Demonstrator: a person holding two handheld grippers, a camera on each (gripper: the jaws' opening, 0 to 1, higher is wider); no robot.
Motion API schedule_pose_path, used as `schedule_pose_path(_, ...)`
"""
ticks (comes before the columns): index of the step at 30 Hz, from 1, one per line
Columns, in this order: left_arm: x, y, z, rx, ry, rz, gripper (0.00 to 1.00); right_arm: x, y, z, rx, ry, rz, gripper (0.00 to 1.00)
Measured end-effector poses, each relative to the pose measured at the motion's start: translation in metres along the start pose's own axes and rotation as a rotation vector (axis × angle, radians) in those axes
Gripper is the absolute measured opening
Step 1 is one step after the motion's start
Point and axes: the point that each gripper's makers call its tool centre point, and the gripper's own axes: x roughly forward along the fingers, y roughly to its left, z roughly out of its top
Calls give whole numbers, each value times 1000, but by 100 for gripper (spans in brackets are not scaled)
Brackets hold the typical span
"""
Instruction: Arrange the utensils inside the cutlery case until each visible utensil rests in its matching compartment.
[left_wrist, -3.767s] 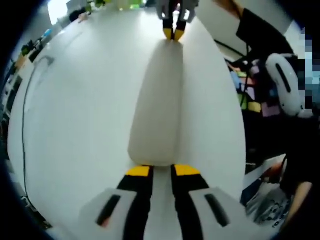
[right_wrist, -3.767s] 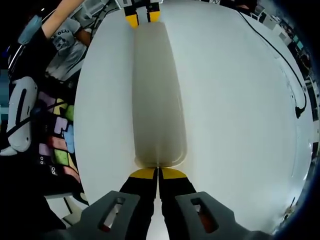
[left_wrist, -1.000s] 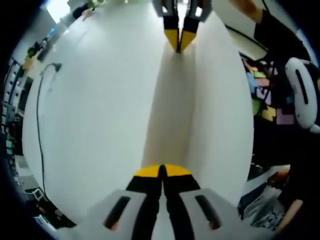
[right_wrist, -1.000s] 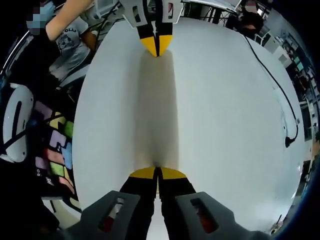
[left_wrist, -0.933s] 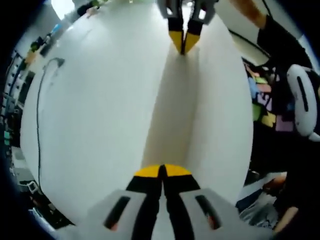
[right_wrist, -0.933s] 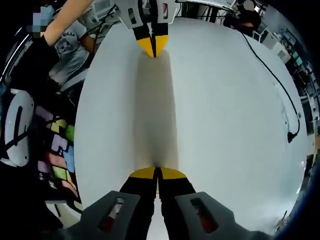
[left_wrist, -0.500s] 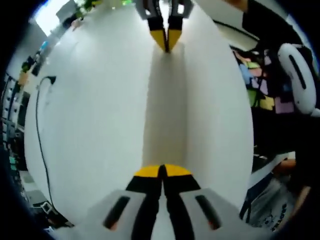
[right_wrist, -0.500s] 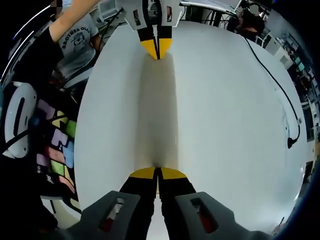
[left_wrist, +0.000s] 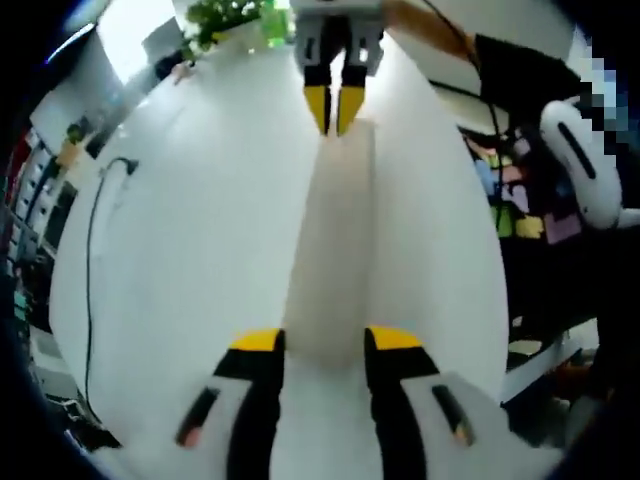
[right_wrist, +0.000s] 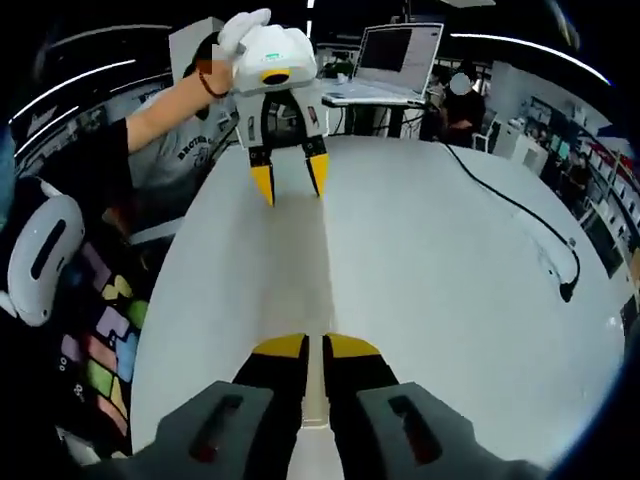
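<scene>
White table is stretching out under everything, with a black cable lying at the left of the left gripper view. Left gripper is opening, its yellow tips standing apart on each side of the long white cutlery case. Right gripper is pinching the other end, tips nearly together, probably to steady the case. The case is running straight up the middle of both views, from one gripper to the other.

Black jaws tipped in yellow pads on both grippers: left gripper, right gripper. Grey housings with dark slots near the base. White rounded body above. Black sleeve, grey printed shirt.
</scene>
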Motion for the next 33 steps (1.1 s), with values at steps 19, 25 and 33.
schedule_pose_path(19,34,-6,15,112,205,-96,56,16,21,-17,-118,347,40,54)
schedule_pose_path(25,41,-7,5,94,233,-137,55,24,18,-17,-84,379,53,52)
schedule_pose_path(33,44,-5,4,79,205,-137,50,35,20,-19,-68,368,75,44)
